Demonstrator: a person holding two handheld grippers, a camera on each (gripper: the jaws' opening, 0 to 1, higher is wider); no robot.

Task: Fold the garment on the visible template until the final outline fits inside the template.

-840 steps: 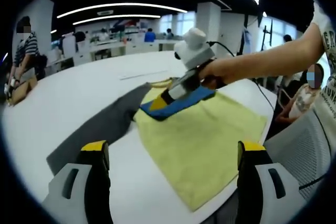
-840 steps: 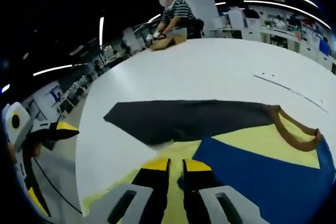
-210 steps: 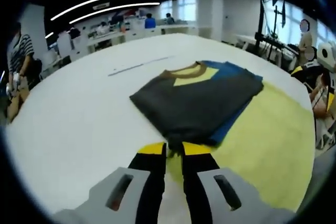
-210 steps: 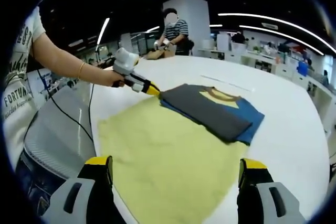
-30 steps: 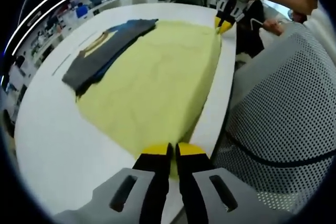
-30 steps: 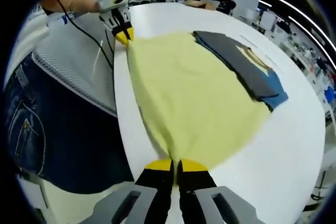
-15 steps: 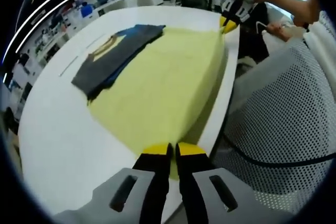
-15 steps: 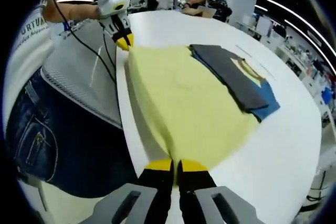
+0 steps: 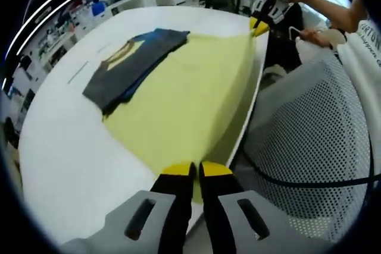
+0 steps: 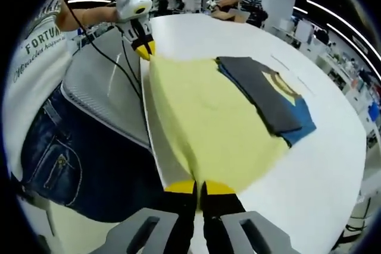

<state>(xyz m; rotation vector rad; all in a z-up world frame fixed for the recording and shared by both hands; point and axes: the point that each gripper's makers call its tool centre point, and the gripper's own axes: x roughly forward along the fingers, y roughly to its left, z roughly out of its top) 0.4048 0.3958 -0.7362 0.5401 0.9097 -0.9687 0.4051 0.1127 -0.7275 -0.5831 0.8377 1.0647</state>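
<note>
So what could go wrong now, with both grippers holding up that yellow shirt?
The left gripper and right gripper each pinch a corner of the yellow shirt at the table edge, so a weak grip could let it slide off toward the chair. Folding it forward might also bunch it unevenly. The folded dark part could get dragged and come undone.

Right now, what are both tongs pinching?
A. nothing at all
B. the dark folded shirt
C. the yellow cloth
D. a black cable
C: the left tongs and the right tongs are each shut on a near corner of the yellow cloth, while the dark folded shirt lies untouched on the cloth's far end on the white table.
</note>
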